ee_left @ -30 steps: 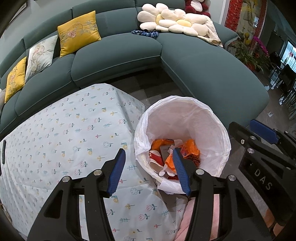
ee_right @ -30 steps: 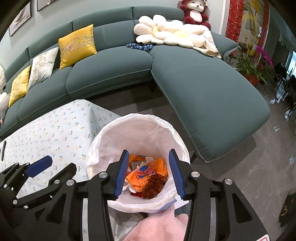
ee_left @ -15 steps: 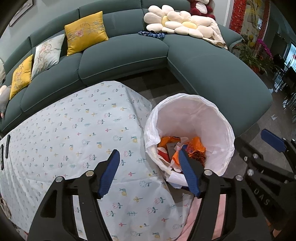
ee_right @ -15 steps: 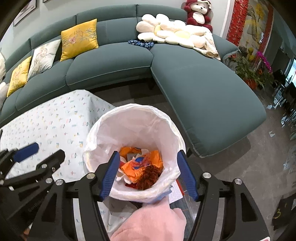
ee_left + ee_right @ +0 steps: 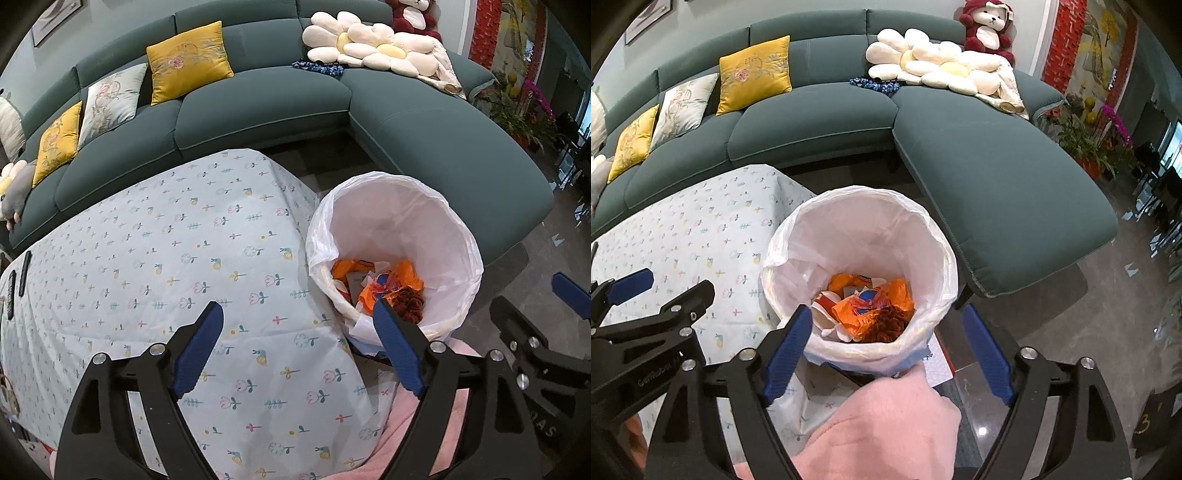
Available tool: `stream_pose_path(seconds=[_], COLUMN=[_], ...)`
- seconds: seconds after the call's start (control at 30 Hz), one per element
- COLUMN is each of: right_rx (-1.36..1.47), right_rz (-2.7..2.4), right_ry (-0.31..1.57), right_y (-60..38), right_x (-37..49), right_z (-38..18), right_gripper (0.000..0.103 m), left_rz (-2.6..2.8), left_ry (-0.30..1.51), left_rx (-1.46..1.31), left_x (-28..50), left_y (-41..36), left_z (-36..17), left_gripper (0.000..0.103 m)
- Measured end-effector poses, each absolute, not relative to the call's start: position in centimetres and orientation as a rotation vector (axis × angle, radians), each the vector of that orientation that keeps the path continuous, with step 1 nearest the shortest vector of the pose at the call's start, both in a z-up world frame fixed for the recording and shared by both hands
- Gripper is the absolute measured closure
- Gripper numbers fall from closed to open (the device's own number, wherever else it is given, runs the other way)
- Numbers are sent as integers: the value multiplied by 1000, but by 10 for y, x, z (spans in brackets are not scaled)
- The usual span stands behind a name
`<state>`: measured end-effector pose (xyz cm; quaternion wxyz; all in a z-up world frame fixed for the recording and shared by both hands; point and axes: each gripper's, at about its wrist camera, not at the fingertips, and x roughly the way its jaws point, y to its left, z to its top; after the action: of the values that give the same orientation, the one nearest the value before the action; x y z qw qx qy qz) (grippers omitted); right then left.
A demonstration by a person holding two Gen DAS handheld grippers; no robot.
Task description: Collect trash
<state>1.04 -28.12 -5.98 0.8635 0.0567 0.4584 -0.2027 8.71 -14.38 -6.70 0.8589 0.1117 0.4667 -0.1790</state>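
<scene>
A bin lined with a white bag (image 5: pixel 397 206) (image 5: pixel 860 218) stands on the floor beside the low table. Inside it lie orange wrappers (image 5: pixel 864 306) (image 5: pixel 384 284), white scraps and a brown clump (image 5: pixel 890 325). My left gripper (image 5: pixel 299 332) hangs above the table's corner just left of the bin; its jaws are opening and nothing is between them. My right gripper (image 5: pixel 886 328) hovers over the bin's near rim; its jaws are opening too, with nothing gripped between the pads. Each gripper shows at the edge of the other's view.
A floral tablecloth (image 5: pixel 166 258) covers the low table. A teal corner sofa (image 5: pixel 258 107) with yellow and grey cushions and a flower pillow curves behind. Pink fabric (image 5: pixel 882 428) lies below the bin. Two dark remotes (image 5: pixel 16 280) rest at the table's left edge. Potted plants stand far right.
Both grippers' jaws have spread wider. Both have drawn back from the bin, which now sits farther from the fingers in each view.
</scene>
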Motion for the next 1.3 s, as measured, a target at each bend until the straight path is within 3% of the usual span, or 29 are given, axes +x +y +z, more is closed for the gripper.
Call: stream_pose_path(seconds=[0.13, 0.27, 0.4, 1.3], right_rx=[106, 105, 113, 125], right_rz=[-426, -426, -429, -433], right_ry=[959, 959, 957, 975], right_y=[-276, -276, -276, -279], right_x=[5, 3, -1, -9], right_z=[-60, -62, -64, -73], right_gripper=[18, 7, 7, 7], left_rz=[-367, -363, -351, -324], left_ry=[972, 970, 963, 949], left_rx=[240, 242, 243, 243], left_x=[83, 81, 78, 78], left_y=[-141, -140, -140, -140], left_z=[-67, -68, -68, -72], left_gripper=[23, 22, 18, 16])
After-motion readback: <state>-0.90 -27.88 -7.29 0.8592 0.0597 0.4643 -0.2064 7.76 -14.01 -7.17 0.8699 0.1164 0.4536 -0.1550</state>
